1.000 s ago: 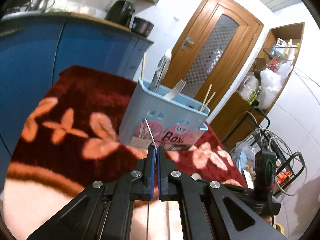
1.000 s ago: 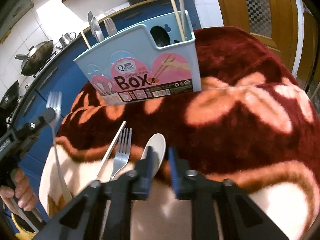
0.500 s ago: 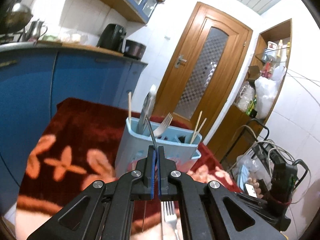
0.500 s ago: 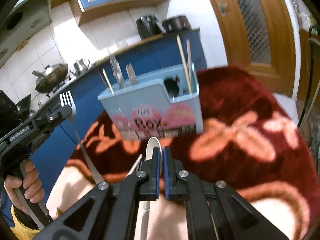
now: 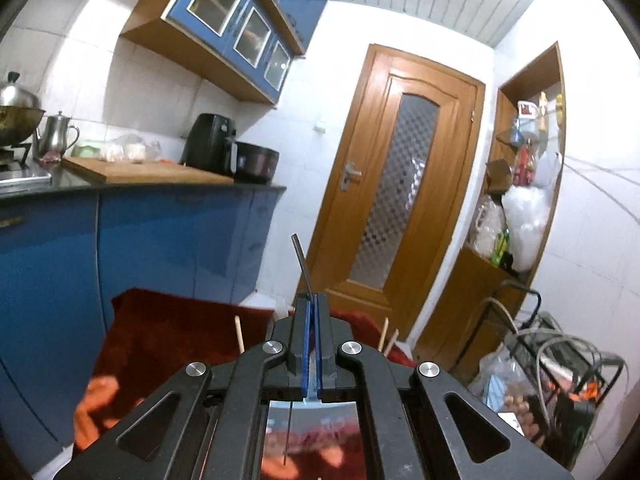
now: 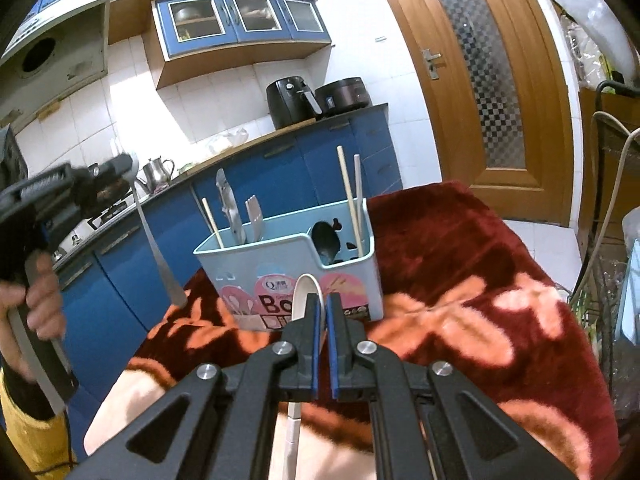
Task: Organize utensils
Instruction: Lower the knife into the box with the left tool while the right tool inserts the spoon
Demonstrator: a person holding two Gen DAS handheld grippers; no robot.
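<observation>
A light blue utensil box (image 6: 296,276) stands on the red flowered blanket (image 6: 460,280), holding chopsticks, a fork and other utensils. My right gripper (image 6: 323,304) is shut on a white spoon (image 6: 305,292), raised in front of the box. My left gripper (image 5: 311,308) is shut on a metal fork (image 5: 301,258); in the right wrist view the left gripper (image 6: 120,172) is high at the left with the fork (image 6: 158,252) hanging handle down, left of the box. In the left wrist view the box is hidden; only chopstick tips (image 5: 239,334) show.
Blue kitchen cabinets (image 6: 248,184) with a counter, air fryer (image 6: 292,100) and kettle run behind the blanket. A wooden door (image 6: 492,80) is at the right. Cables and a wire rack (image 6: 608,216) crowd the right edge.
Both grippers rose. The right gripper shut on the white spoon and lifted it off the blanket. The left gripper lifted the fork higher and tilted up, so the box dropped out of its view.
</observation>
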